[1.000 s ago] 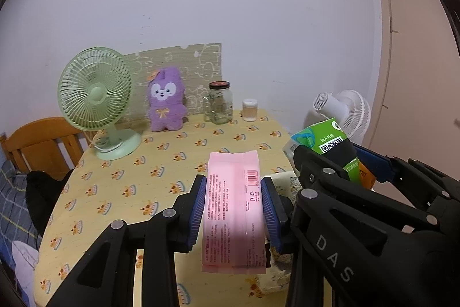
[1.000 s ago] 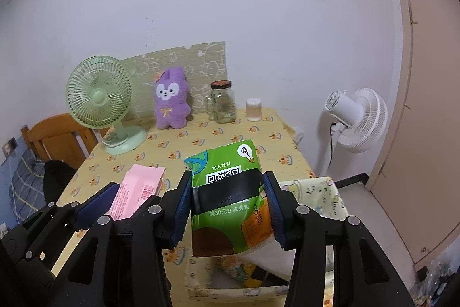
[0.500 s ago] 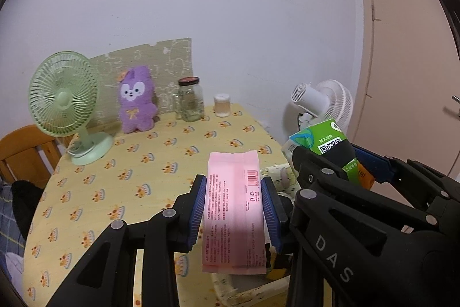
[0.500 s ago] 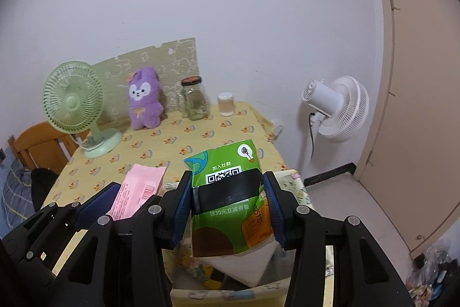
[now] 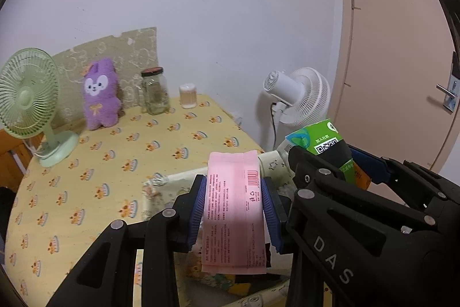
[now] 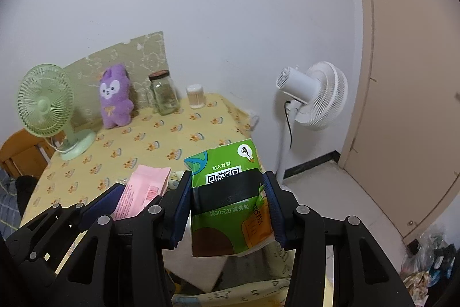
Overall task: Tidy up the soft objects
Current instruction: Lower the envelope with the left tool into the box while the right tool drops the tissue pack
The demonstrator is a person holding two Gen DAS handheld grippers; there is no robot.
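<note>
My left gripper (image 5: 233, 209) is shut on a pink soft pack (image 5: 233, 200), held above a cream fabric bin (image 5: 169, 183) at the table's right edge. The pink pack also shows in the right wrist view (image 6: 143, 189). My right gripper (image 6: 228, 206) is shut on a green soft pack (image 6: 230, 209) with a QR code, held over the same bin (image 6: 258, 285). The green pack shows at the right in the left wrist view (image 5: 322, 140). A purple plush toy (image 5: 100, 94) stands at the table's back.
A green desk fan (image 5: 26, 99), a glass jar (image 5: 153, 91) and a small cup (image 5: 188, 97) stand on the yellow tablecloth (image 5: 100, 163). A white floor fan (image 6: 313, 97) stands right of the table, by a door (image 6: 408, 76). A wooden chair (image 6: 20, 151) is at left.
Both grippers have swung to the right with their packs, from over the table to over the fabric bin at its right edge. The grips have not changed.
</note>
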